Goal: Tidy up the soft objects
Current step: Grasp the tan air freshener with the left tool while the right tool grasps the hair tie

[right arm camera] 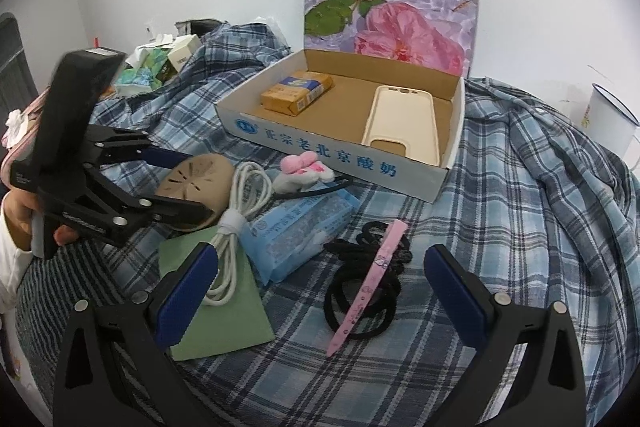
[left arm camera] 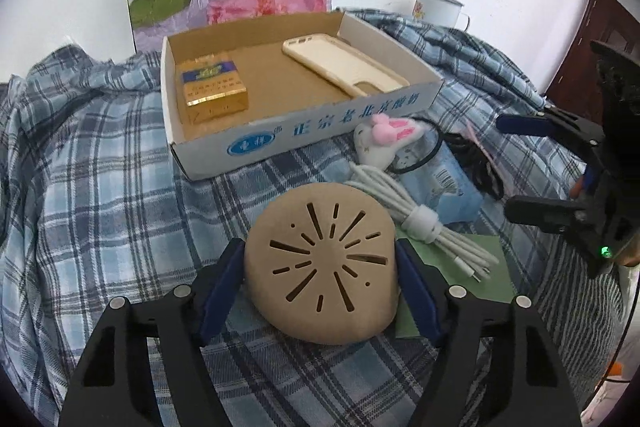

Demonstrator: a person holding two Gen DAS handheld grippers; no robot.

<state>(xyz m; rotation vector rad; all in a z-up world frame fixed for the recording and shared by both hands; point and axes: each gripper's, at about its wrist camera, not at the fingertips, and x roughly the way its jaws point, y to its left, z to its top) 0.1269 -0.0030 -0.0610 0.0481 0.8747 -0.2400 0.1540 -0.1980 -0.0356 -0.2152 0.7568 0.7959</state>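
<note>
The left tongs bracket one tan, round silicone pad with slits radiating from its centre. Both blue pads sit at its rim, one on each side; whether they press or only touch cannot be told, and the pad is not visibly deformed. Being round, it has no long axis; its slotted face is tilted up toward the left wrist camera, its lower edge on the plaid cloth.

All places are given from the cardboard box, which stands open on the cloth.

- Inside it: one yellow packet at the left end and one cream phone case at the right, its long axis along the box depth.
- In front of it, nearest: one pink-and-white plush toy.
- Further forward: one coiled white cable, long axis running away from the box, lying partly on one green card; one blue tissue pack beside the cable.
- Forward and right: a pile of black hair ties, count unclear, with one pink strip laid across them, pointing toward the box.
- Behind right: one white enamel mug.

The right tongs are spread wide over the hair ties, gripping nothing.
</note>
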